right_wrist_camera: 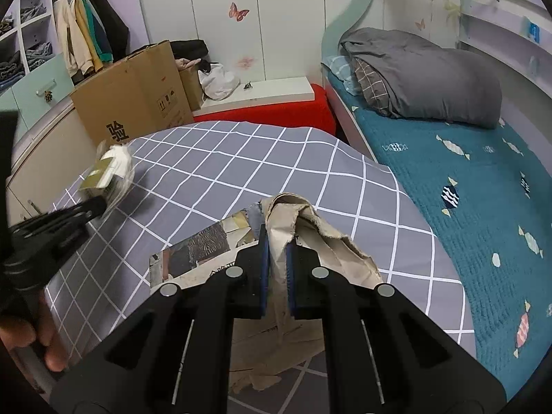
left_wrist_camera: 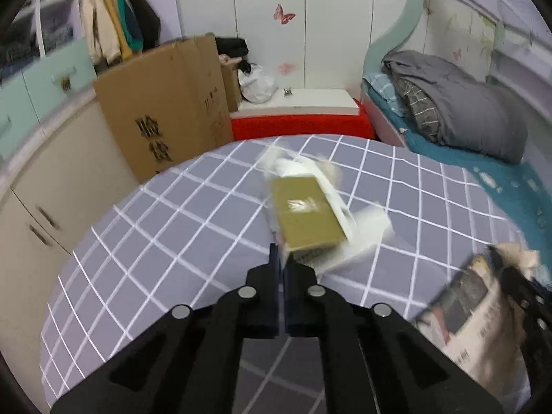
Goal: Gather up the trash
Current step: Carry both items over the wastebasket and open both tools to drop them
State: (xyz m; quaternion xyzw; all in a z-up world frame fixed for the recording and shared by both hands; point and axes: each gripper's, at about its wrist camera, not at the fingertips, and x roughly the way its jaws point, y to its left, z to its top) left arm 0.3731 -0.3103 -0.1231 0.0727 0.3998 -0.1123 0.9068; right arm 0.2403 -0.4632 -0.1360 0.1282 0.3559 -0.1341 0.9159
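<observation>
My left gripper (left_wrist_camera: 283,258) is shut on a clear plastic bag (left_wrist_camera: 365,231) that holds an olive-gold booklet or box (left_wrist_camera: 305,215) and white scraps. It hangs above the grey checked cloth; the picture is blurred. It also shows in the right wrist view (right_wrist_camera: 110,172) at the far left, with the left gripper (right_wrist_camera: 100,203) below it. My right gripper (right_wrist_camera: 277,241) is shut on the beige torn edge of a paper bag (right_wrist_camera: 310,227) printed like newspaper (right_wrist_camera: 200,252). The paper bag shows in the left wrist view (left_wrist_camera: 479,310) at the lower right.
A table with a grey checked cloth (right_wrist_camera: 241,158) lies under both grippers. A big cardboard box (left_wrist_camera: 169,110) stands behind it on the left, a red bench (left_wrist_camera: 296,124) behind. A bed with teal cover (right_wrist_camera: 465,179) and grey duvet (right_wrist_camera: 424,72) runs along the right.
</observation>
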